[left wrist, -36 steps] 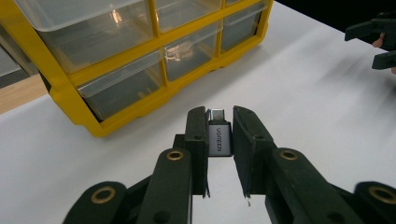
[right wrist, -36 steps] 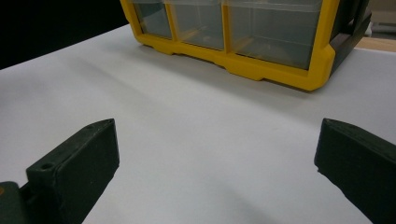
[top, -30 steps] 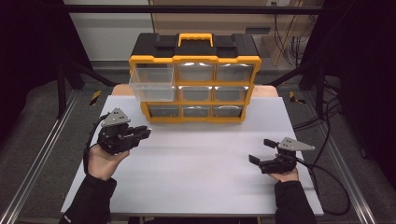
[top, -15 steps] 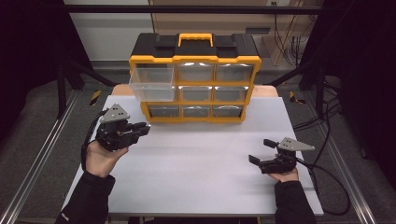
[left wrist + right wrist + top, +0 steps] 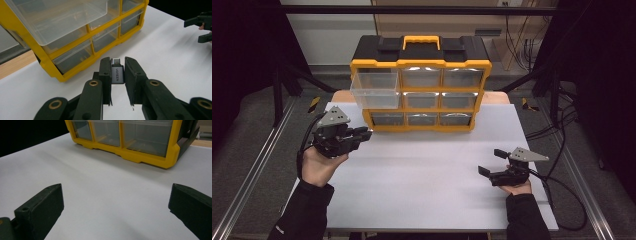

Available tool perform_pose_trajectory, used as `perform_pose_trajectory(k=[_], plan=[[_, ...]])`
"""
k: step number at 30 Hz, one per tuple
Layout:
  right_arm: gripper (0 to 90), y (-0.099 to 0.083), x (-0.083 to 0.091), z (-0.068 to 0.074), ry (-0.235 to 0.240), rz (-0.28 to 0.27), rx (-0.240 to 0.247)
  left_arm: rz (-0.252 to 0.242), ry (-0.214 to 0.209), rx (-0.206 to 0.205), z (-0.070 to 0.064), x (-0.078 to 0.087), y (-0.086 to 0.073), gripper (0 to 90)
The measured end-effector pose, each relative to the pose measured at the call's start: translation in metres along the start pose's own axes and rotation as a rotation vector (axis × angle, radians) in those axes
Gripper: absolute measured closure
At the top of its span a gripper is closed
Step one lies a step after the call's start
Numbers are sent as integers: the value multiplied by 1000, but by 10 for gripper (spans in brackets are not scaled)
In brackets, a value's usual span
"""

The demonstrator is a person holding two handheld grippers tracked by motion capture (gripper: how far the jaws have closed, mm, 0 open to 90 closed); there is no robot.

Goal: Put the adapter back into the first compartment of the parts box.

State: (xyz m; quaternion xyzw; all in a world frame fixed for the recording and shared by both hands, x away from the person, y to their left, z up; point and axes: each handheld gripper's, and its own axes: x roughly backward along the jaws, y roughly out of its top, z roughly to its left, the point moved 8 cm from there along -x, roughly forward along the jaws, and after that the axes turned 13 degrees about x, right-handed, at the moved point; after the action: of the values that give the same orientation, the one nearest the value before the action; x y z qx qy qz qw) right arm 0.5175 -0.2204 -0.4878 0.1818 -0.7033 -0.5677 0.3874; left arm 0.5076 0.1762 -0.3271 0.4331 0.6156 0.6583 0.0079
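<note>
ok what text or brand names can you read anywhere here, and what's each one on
"UGREEN": printed along the small grey adapter clamped in the left gripper.
No other text is readable: the yellow drawer organizer and the right gripper show no legible marks.

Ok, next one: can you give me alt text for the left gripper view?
The left gripper is shut on a small grey adapter with a metal plug end, held above the white table. Ahead stands a yellow drawer organizer whose clear upper drawer is pulled out; the right gripper shows far right.
</note>
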Motion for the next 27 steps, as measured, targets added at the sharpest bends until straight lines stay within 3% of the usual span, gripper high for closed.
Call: perform_pose_trajectory(k=[27], plan=[[5, 0, 0, 0, 2, 1, 1, -24, 8, -29, -6, 12, 24, 755]])
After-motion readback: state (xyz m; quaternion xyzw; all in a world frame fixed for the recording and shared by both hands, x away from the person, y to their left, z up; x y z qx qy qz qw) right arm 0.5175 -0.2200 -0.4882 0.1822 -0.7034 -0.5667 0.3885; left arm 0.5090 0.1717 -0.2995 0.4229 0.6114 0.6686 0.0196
